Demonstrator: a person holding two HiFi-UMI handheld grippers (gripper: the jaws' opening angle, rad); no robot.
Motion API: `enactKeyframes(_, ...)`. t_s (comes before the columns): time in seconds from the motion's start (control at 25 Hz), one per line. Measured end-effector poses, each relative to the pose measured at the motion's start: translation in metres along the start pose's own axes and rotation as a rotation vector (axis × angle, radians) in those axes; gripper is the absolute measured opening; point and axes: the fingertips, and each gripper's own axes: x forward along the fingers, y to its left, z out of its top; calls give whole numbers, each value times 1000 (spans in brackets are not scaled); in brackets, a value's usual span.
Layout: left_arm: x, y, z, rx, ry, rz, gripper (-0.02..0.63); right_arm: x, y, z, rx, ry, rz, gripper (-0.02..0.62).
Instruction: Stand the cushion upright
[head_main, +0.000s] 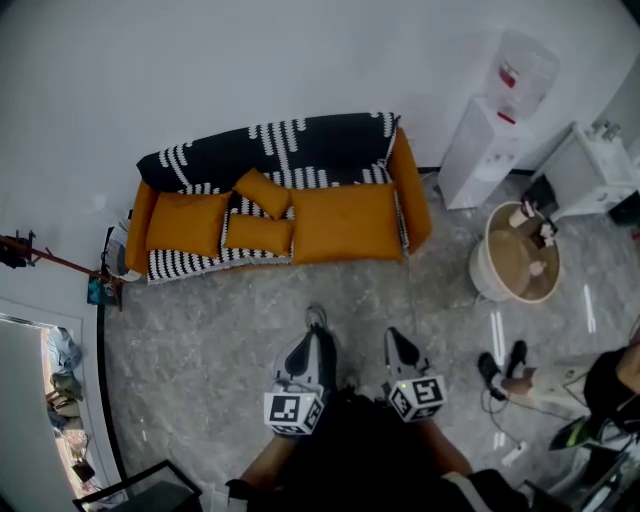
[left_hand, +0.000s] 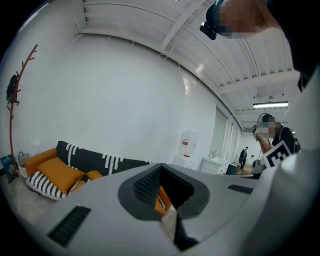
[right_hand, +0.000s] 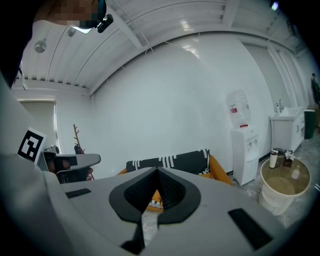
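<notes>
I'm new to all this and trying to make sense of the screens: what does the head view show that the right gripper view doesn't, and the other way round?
Head view only: the orange cushions lying on the seat, and dark shoes. Right gripper view only: the ceiling, and the shut, empty jaws of the right claw seen from behind. Both: the sofa, the water dispenser and the round beige tub.

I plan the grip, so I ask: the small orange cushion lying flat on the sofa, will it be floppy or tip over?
The flat cushion looks soft and plump, so it probably sags when pinched at one edge and is likely light. Stood up, it may topple unless leaned on the throw-covered sofa back.
</notes>
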Motion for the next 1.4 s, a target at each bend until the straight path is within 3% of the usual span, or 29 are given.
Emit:
enactKeyframes(0.28, 62, 18, 9, -6, 4, -30, -8, 48, -27, 15, 2, 5, -42, -8)
enactKeyframes(1.0, 258, 139, 82, -30, 80, -95, -8, 265, -65, 94, 15, 54, -107, -8)
enactKeyframes(1.4, 316, 182, 97, -37, 103, -112, -9, 328, -75, 103, 41, 99, -162, -8)
